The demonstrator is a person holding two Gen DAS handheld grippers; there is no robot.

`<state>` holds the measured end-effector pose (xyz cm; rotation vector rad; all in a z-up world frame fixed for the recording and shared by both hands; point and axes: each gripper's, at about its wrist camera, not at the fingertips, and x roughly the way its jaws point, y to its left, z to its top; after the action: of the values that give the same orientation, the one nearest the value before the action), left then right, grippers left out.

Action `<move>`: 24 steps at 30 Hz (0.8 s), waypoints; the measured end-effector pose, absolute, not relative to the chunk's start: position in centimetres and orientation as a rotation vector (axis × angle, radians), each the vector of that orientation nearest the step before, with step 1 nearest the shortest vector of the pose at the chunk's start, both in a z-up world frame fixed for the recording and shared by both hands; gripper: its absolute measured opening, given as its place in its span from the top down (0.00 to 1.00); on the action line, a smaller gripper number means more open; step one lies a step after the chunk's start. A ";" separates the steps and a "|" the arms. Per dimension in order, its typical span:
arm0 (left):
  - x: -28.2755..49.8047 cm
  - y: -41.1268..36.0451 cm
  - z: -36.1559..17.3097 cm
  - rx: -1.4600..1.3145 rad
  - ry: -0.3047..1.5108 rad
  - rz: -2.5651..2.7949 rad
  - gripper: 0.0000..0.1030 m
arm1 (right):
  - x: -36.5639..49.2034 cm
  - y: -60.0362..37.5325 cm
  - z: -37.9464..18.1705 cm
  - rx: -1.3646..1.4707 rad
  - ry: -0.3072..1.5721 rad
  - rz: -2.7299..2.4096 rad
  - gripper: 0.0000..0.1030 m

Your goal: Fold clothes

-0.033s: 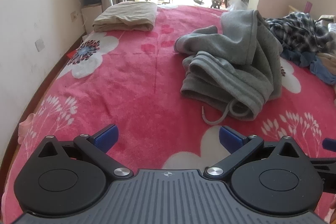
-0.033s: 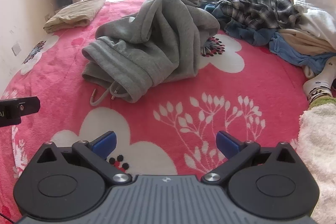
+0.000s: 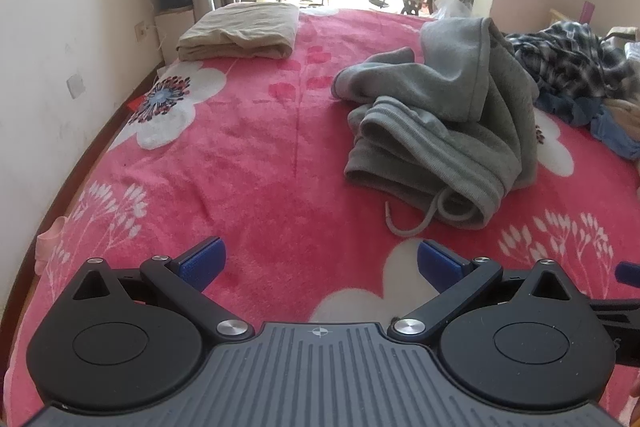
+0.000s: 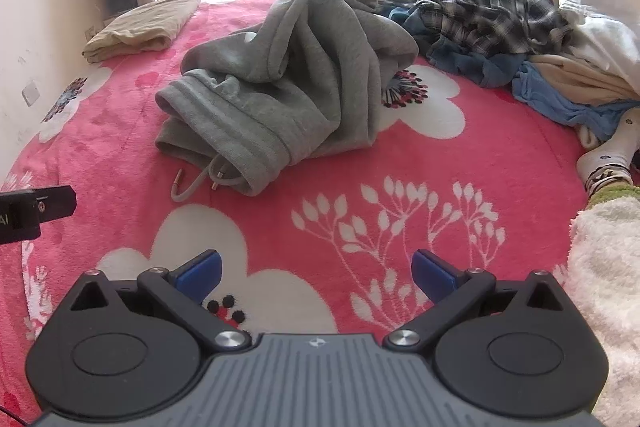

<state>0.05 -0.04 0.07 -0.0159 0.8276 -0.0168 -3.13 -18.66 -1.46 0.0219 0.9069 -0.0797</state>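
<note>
A crumpled grey drawstring garment (image 3: 440,131) (image 4: 288,83) lies in a heap on the pink flowered blanket (image 3: 240,155) (image 4: 500,187), its cord (image 3: 420,223) (image 4: 192,187) trailing toward me. My left gripper (image 3: 320,261) hovers over the blanket, near and left of the heap, open with nothing between its blue pads. My right gripper (image 4: 317,271) is open too, short of the heap's near right side, over bare blanket. Neither touches the garment.
A folded beige garment (image 3: 240,31) (image 4: 144,25) rests at the far left corner by the wall. Unfolded clothes, a plaid shirt (image 3: 568,63) (image 4: 488,15) among them, crowd the far right. A fluffy white sleeve (image 4: 604,287) and a sock (image 4: 608,159) sit at the right edge.
</note>
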 end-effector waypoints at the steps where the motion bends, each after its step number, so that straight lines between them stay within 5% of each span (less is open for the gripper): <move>1: 0.2 -0.1 0.1 -0.014 0.827 -0.022 0.00 | -3.1 -18.7 -1.4 0.023 0.907 -0.080 0.00; 14: 0.8 1.1 -1.3 -0.124 0.924 -0.026 0.00 | -3.2 -18.6 -1.3 0.035 0.904 -0.088 0.00; 24: 0.2 -0.4 -0.6 0.028 0.835 -0.021 0.00 | -3.2 -18.6 -1.3 0.037 0.906 -0.091 0.00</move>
<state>0.17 -0.42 -0.56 0.0281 0.8346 -0.0210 -3.15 -18.62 -1.29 0.0372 0.9061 -0.0911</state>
